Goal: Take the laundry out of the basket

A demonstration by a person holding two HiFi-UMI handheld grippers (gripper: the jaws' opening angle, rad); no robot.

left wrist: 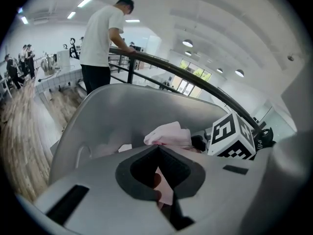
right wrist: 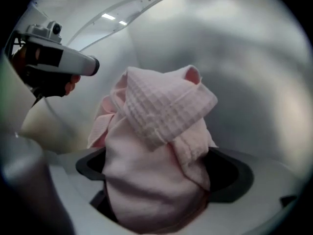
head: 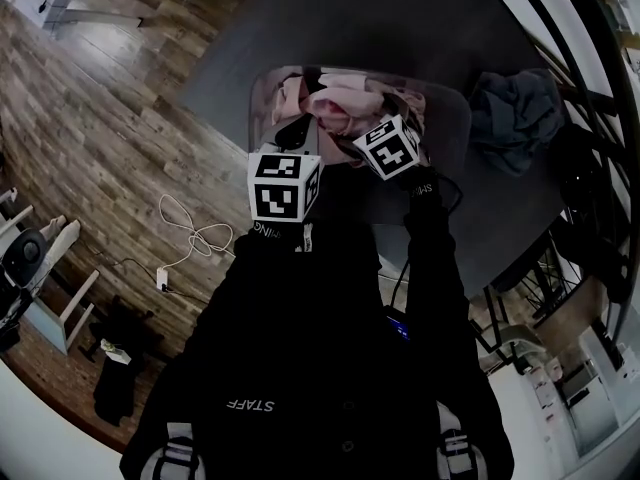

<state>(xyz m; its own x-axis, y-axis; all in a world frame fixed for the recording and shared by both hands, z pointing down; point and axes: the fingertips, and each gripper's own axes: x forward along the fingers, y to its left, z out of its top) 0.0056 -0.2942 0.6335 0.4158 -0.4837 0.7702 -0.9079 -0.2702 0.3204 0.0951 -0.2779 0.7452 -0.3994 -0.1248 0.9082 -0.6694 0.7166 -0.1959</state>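
A pale grey laundry basket [head: 455,128] stands on a dark mat, with pink laundry [head: 340,103] heaped inside. My right gripper [head: 375,133] reaches into it. In the right gripper view its jaws stand wide, and a bulky pink waffle towel [right wrist: 161,131] bulges up between them with dark gaps at both sides. My left gripper [head: 290,140] sits at the basket's near rim. In the left gripper view its jaws [left wrist: 159,175] meet, with a strip of pink cloth [left wrist: 165,187] caught in the gap. Beyond them lie more pink laundry [left wrist: 168,133] and the right gripper's marker cube [left wrist: 231,136].
A blue-grey garment [head: 515,118] lies on the mat right of the basket. A white cable [head: 190,233] and dark clothing [head: 115,383] lie on the wooden floor at left. A black railing [head: 570,58] runs along the right, and a person in a white shirt [left wrist: 100,38] stands at it.
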